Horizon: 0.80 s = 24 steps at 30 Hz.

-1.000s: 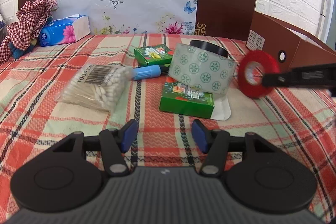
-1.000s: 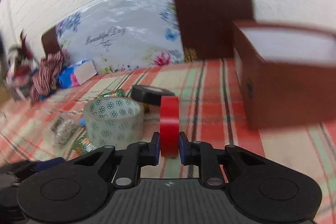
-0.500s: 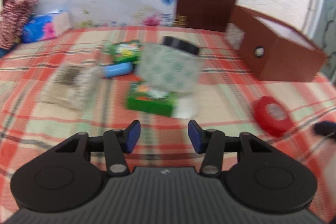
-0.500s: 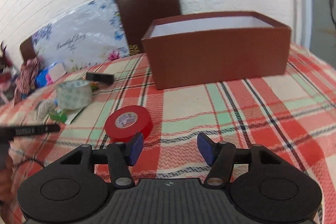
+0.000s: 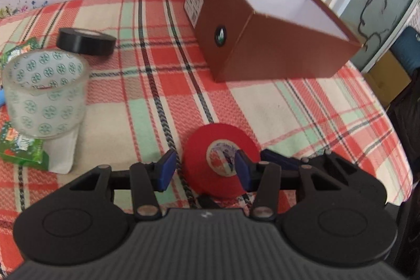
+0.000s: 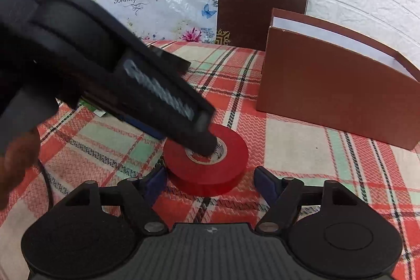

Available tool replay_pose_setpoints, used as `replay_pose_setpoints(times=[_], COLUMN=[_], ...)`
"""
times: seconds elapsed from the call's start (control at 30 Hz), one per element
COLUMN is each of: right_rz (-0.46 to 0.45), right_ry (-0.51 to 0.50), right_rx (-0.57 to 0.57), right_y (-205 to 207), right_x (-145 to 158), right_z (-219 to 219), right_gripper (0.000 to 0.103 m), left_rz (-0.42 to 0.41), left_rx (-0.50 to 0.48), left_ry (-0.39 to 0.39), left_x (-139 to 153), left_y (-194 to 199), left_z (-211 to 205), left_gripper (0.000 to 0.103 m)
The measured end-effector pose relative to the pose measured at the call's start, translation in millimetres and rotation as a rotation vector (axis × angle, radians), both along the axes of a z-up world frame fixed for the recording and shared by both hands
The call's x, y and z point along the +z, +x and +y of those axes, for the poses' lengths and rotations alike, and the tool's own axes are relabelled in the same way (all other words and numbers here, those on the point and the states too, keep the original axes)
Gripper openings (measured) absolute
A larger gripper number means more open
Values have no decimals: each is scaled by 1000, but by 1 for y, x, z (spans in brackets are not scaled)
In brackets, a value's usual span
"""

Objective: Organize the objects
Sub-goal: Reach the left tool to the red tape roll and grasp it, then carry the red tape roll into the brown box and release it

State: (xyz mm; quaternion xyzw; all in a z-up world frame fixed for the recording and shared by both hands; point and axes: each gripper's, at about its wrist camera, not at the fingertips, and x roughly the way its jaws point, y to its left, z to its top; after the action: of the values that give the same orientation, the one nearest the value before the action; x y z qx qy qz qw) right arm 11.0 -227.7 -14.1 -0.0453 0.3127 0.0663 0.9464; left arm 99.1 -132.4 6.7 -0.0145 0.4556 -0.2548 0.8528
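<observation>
Your left gripper (image 5: 203, 169) stands part-open over the red tape (image 5: 220, 156), gripping nothing: one finger (image 6: 202, 141) sits in the roll's core, the other outside its rim, and no squeeze on the wall shows. Your right gripper (image 6: 210, 179) is released, its jaws having just been opening; they stand wide at either side of the roll's near edge, clear of it. That roll, the one red one, lies flat on the plaid bed cover (image 5: 288, 106).

Farther off at left you have one clear patterned tape roll (image 5: 44, 96) standing on a green packet (image 5: 22, 148). Behind it lies one black tape roll (image 5: 85, 41), flat. A second green packet (image 5: 19, 49) shows at the left edge.

Farthest, at right, sits one open brown box (image 5: 262, 43), white inside. Counted: three tape rolls, two packets, one box.
</observation>
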Motion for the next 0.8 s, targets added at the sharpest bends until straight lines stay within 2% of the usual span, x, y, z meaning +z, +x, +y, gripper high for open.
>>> replay_pose_setpoints(times=[0.03, 0.1, 0.2, 0.27, 0.47, 0.57, 0.67, 0.8], right_rz=[2, 2, -5, -15, -57, -129, -231, -365], right_ry=[8, 37, 32, 15, -25, -38, -60, -87], right_rx=[3, 5, 7, 19, 4, -28, -81, -158], right_y=[2, 3, 2, 1, -2, -6, -7, 6], right_x=[-2, -4, -4, -3, -1, 10, 30, 63], right_z=[-1, -6, -2, 3, 7, 4, -8, -42], right_gripper=[73, 74, 74, 69, 68, 69, 69, 69], left_rz=[-1, 1, 3, -10, -35, -89, -167, -286], left_rx=[5, 18, 39, 40, 48, 26, -10, -82], left_ry=[-8, -13, -46, -49, -57, -56, -95, -117], left_x=[-3, -7, -11, -12, -5, 18, 53, 99], left_y=[-1, 0, 2, 0, -6, -9, -6, 6], left_z=[1, 4, 11, 12, 10, 4, -9, -51], left_gripper=[50, 37, 35, 35, 32, 32, 32, 32])
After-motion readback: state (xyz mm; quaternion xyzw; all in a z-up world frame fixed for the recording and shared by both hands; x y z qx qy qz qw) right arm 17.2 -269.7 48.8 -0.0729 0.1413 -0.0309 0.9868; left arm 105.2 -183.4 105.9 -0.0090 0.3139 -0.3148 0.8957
